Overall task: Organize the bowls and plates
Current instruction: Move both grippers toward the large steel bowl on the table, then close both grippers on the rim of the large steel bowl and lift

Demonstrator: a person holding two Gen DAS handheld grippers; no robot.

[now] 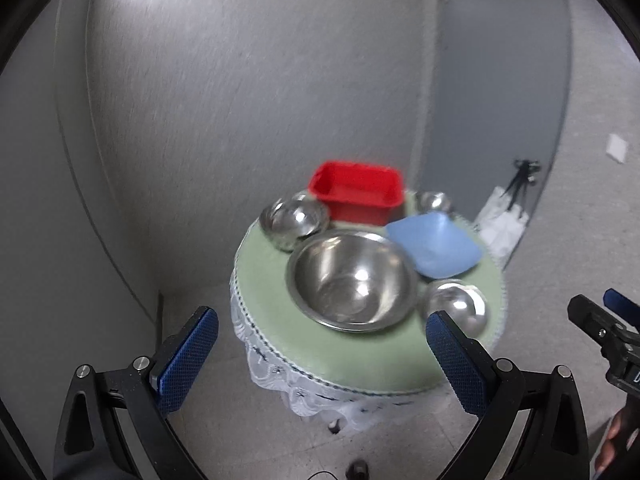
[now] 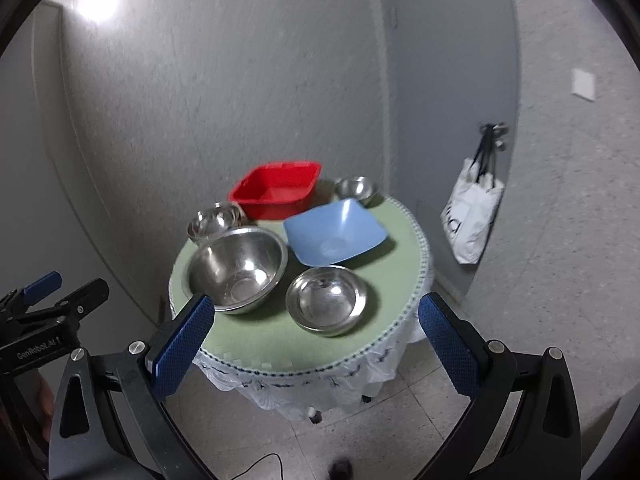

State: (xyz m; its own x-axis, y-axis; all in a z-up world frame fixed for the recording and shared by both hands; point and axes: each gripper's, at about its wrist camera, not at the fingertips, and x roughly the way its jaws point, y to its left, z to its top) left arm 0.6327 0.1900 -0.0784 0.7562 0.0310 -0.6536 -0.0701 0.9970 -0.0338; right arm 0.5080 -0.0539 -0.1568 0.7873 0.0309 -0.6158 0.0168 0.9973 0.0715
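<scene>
- both tongs, left (image 1: 322,334) and right (image 2: 316,314), gape wide, gripping nothing, short of the round green surface (image 2: 256,336).
- just ahead of them sit the large steel bowl (image 2: 238,268) and small steel bowl (image 2: 326,300); the blue square plastic bowl (image 2: 334,230) and red plastic tub (image 2: 276,190) lie beyond.
- likely the approach step; next, close on one bowl's rim.

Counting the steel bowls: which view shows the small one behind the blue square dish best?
The right wrist view: the small steel bowl shows its whole rim. In the left wrist view the blue square dish partly hides it.
</scene>
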